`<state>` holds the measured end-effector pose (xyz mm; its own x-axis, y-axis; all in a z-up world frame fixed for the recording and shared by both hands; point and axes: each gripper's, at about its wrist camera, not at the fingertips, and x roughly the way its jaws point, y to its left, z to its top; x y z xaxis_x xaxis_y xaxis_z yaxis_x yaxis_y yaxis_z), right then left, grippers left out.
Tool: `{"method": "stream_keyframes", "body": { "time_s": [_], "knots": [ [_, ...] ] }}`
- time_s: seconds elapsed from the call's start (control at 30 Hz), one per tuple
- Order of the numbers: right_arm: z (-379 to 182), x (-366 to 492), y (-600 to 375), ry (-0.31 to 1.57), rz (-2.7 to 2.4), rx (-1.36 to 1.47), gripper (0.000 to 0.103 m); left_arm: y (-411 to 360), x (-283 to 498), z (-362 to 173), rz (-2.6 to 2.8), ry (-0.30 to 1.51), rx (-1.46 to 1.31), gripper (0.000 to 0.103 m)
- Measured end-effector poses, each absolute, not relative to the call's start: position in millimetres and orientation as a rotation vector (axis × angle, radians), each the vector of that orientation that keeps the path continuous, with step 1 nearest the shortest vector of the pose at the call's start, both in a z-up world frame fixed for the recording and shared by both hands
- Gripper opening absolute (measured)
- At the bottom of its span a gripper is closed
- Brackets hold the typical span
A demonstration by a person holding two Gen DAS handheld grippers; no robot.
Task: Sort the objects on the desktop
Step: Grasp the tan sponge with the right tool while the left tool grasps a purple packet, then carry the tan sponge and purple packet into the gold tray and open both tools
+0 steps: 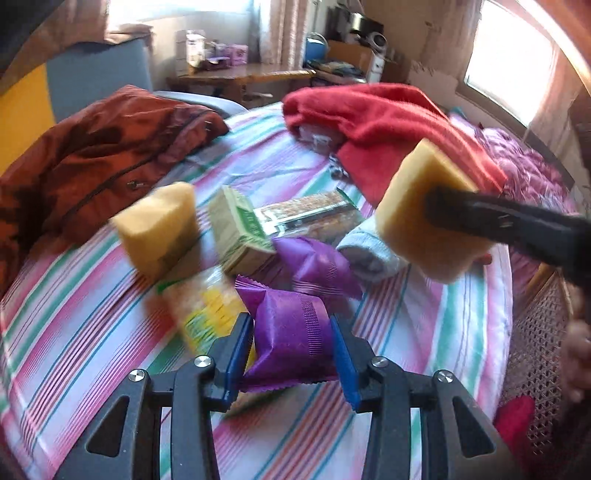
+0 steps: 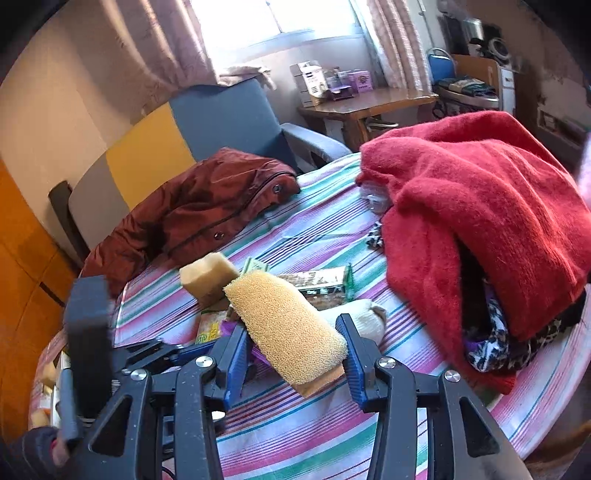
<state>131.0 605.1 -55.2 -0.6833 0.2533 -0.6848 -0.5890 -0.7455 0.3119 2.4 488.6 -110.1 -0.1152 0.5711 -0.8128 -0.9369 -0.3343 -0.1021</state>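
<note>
Your left gripper (image 1: 291,354) clamped a purple packet (image 1: 291,343) above the table's (image 1: 443,332) near edge; your right gripper (image 2: 291,354) squeezed a yellow sponge (image 2: 288,328) mid-table. You needed firm, level grips, clearing the remaining pile (image 1: 258,229).

— Where is the light coming from?

— Daylight is pouring through the window (image 2: 273,22) behind the desk (image 2: 369,101); it is blowing out white in my right view.

— Any blur?

— My left view is smearing around the yellow sponge (image 1: 159,230) and the striped cloth (image 1: 81,332) below it. Edges are bending, corners going dark.
</note>
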Motion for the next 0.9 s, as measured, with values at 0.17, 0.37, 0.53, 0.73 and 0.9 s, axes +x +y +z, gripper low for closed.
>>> {"method": "stream_keyframes", "body": {
  "time_s": [0.17,0.37,0.53,0.73,0.9],
  "knots": [
    [-56.7,117.8,588.7,0.605,2.449,-0.937,0.046,457.8,-0.3,-96.2,1.747,0.486,-0.963,0.043],
    [-58.6,110.0,575.6,0.527,2.492,-0.978,0.046,405.3,-4.2,-79.7,1.837,0.409,-0.990,0.043],
    [-57.5,103.4,558.7,0.474,2.570,-1.004,0.046,352.8,-11.2,-68.4,1.935,0.339,-1.019,0.043],
    [-53.6,89.5,528.9,0.498,2.677,-1.067,0.046,282.4,-20.9,-50.6,2.058,0.257,-1.007,0.043],
    [-34.3,72.1,481.6,0.504,2.804,-1.096,0.046,218.7,-33.4,-38.6,2.171,0.164,-1.015,0.043]
  ]
}}
